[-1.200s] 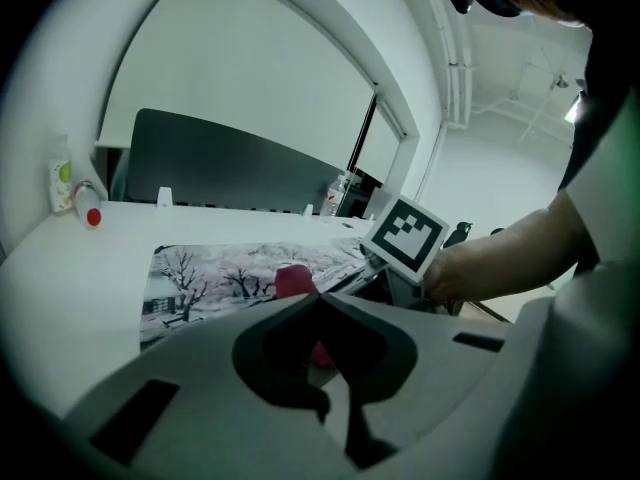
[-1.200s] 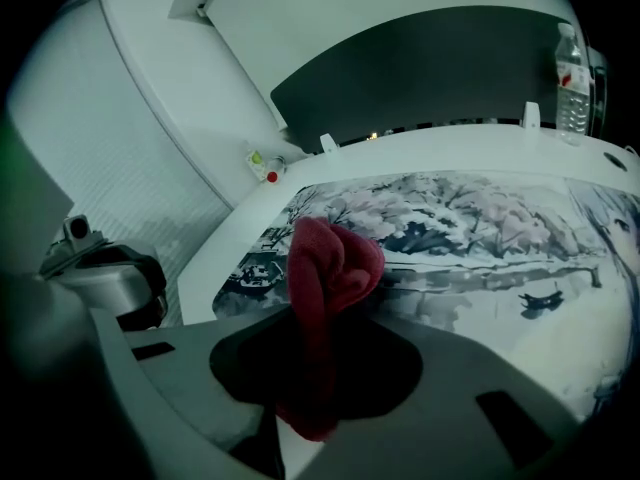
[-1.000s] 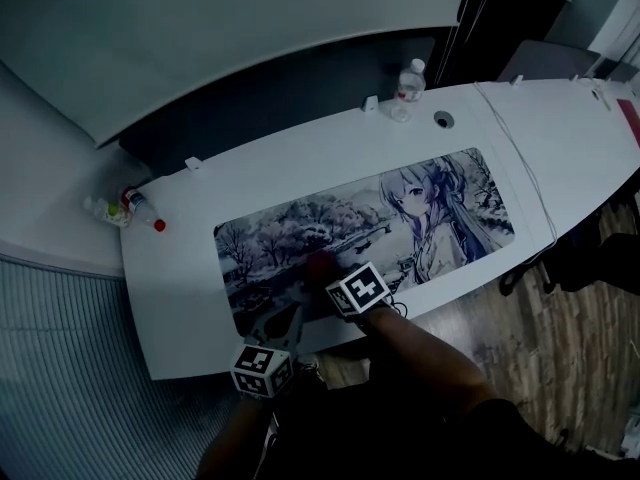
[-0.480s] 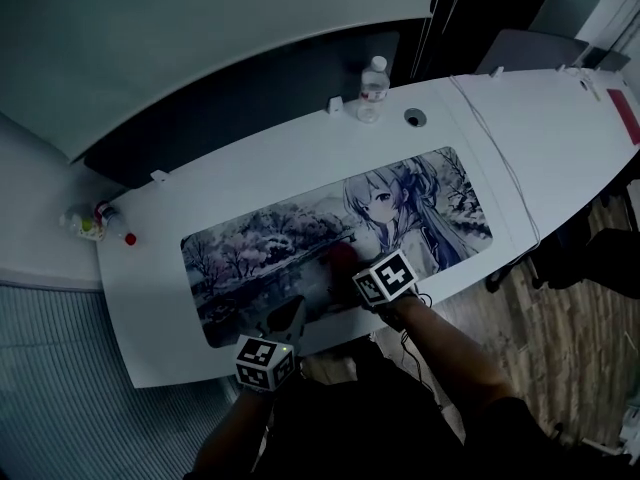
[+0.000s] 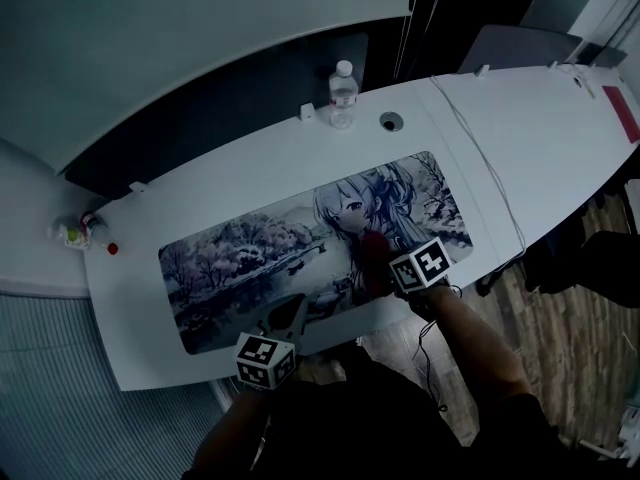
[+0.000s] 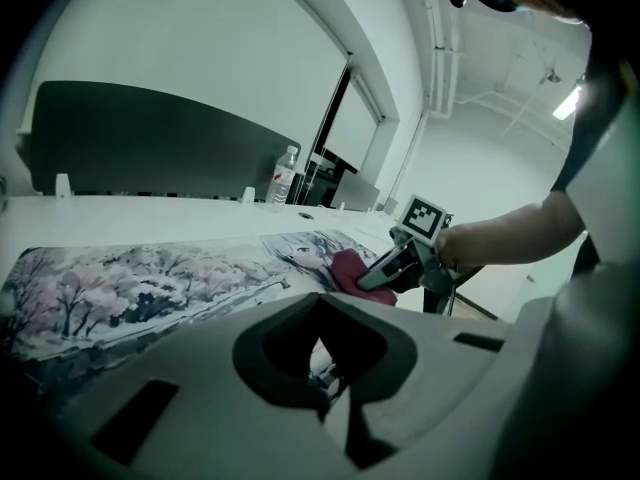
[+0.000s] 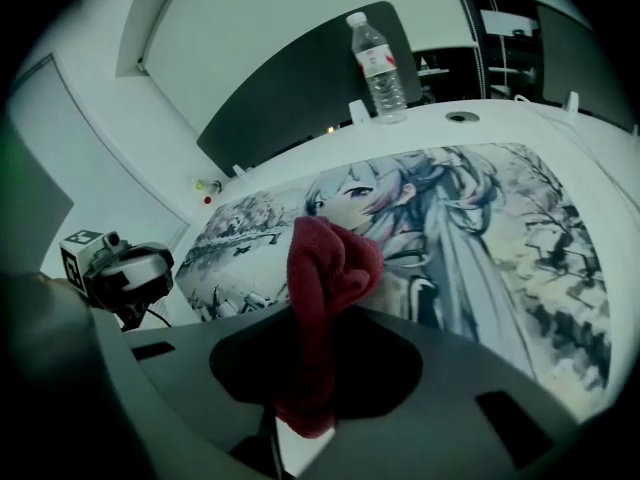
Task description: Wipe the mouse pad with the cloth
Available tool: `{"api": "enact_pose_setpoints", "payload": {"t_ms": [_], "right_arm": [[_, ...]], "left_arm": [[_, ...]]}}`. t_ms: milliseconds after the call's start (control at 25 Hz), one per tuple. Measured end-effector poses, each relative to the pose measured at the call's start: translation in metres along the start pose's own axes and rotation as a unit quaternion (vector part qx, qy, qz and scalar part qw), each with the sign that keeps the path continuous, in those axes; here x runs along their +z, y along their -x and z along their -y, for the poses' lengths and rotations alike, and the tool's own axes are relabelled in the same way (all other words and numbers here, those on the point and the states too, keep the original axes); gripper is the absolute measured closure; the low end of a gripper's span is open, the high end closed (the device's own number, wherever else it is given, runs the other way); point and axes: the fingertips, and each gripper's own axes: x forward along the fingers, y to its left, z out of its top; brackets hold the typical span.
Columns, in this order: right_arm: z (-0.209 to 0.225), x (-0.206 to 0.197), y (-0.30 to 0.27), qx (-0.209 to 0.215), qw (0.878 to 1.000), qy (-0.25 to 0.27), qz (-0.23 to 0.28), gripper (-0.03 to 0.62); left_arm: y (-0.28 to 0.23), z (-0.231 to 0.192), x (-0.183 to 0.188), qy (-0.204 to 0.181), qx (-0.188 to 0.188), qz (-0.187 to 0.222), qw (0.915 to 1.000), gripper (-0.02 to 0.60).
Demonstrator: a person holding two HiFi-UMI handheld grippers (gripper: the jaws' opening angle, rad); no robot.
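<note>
Mouse pad: long, printed with an anime figure and blossom trees. It lies flat along the white table, with its near long edge close to the table's near edge.

Cloth: dark red and bunched. The right gripper has its jaws closed on the cloth, pinching its lower part. The free bunch sticks out ahead of the jaws and rests on the pad at the printed figure's shoulder, right of the pad's centre and toward its near edge.

Left gripper: jaws together, nothing between them. It sits at the pad's near edge, left of the cloth and well apart from the right gripper. I cannot tell whether its tips touch the pad.

Around the pad:
- A clear water bottle with a red label stands upright beyond the far edge.
- A round hole in the table is just right of the bottle.
- A thin cable crosses the table just past the pad's right end.
- Off the pad's left end lie a few small items, one with a red cap.
</note>
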Motion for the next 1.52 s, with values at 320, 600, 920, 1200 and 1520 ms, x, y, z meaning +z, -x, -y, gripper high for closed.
{"api": "enact_pose_setpoints", "payload": {"t_ms": [320,600,920,1200,1520], "right_arm": [[0.076,-0.017,0.052,-0.027,0.999,-0.046,-0.005,0.485],[0.13,-0.027,0.082,-0.071,0.996,-0.049,-0.008,0.485],[0.133,-0.025,0.085,-0.079,0.995,-0.063,0.003,0.485],[0.119,0.0,0.103,-0.089,0.991,-0.081,0.06,0.485],[0.143,0.035,0.108,-0.164,0.985,-0.015,0.053,0.485]], "left_arm": [[-0.028,0.031,0.009,-0.01,-0.01,0.0,0.9999,0.575],[-0.033,0.041,0.013,-0.012,-0.009,0.004,0.9999,0.575],[-0.025,0.036,0.012,-0.005,-0.002,0.011,0.9999,0.575],[-0.024,0.036,0.02,-0.006,-0.006,0.019,0.9998,0.575],[-0.028,0.035,0.033,-0.02,-0.01,0.033,0.9992,0.575]]}}
